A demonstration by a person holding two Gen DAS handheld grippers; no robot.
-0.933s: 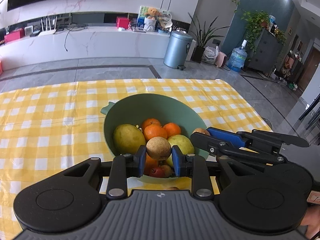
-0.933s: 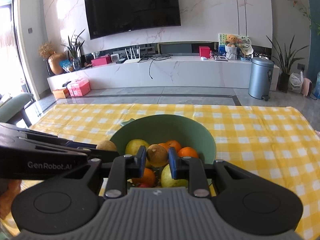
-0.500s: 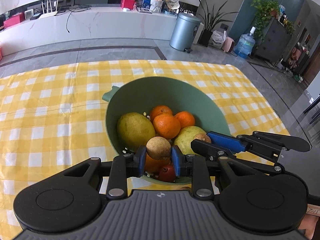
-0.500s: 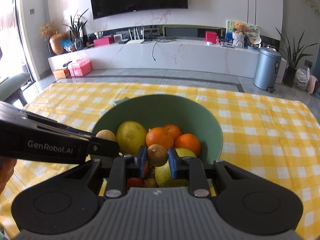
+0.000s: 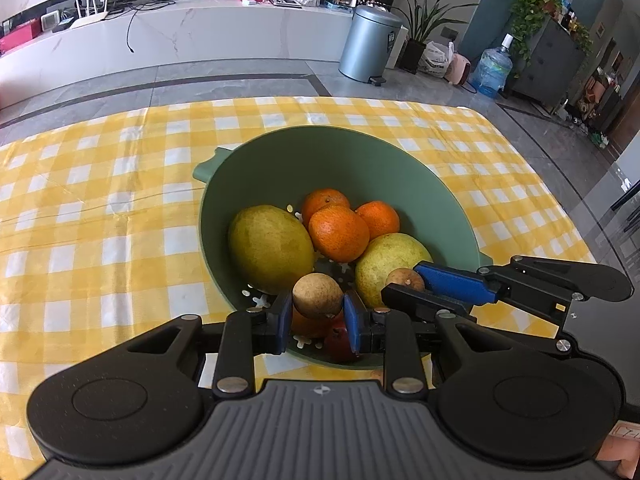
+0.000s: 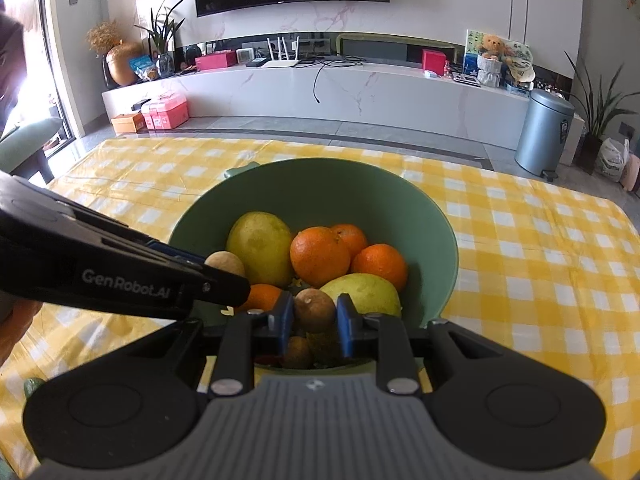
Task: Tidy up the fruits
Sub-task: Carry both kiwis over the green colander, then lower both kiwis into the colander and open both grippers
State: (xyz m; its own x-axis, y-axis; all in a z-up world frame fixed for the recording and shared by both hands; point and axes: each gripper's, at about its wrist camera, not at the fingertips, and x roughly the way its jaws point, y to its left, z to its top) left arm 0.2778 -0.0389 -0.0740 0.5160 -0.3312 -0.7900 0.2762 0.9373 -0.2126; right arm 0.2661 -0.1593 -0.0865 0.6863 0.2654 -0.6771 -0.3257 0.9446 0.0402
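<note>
We see the left claw [image 5: 318, 316] from its own camera, its two blue pads [image 5: 283, 320] closed on a small round brown fruit [image 5: 318, 296] that sits squarely between them, the fingers pointing forward and angled downward. The right claw [image 6: 314, 320] is likewise clamped on a small brown fruit [image 6: 315, 311], pads pressing both its sides. The two claws sit close together — each enters the other's view from the side, the right one reaching in level from the right edge of the left camera's picture. At the left edge of the right view a bit of a hand [image 6: 16, 320] shows behind the left claw's body.
</note>
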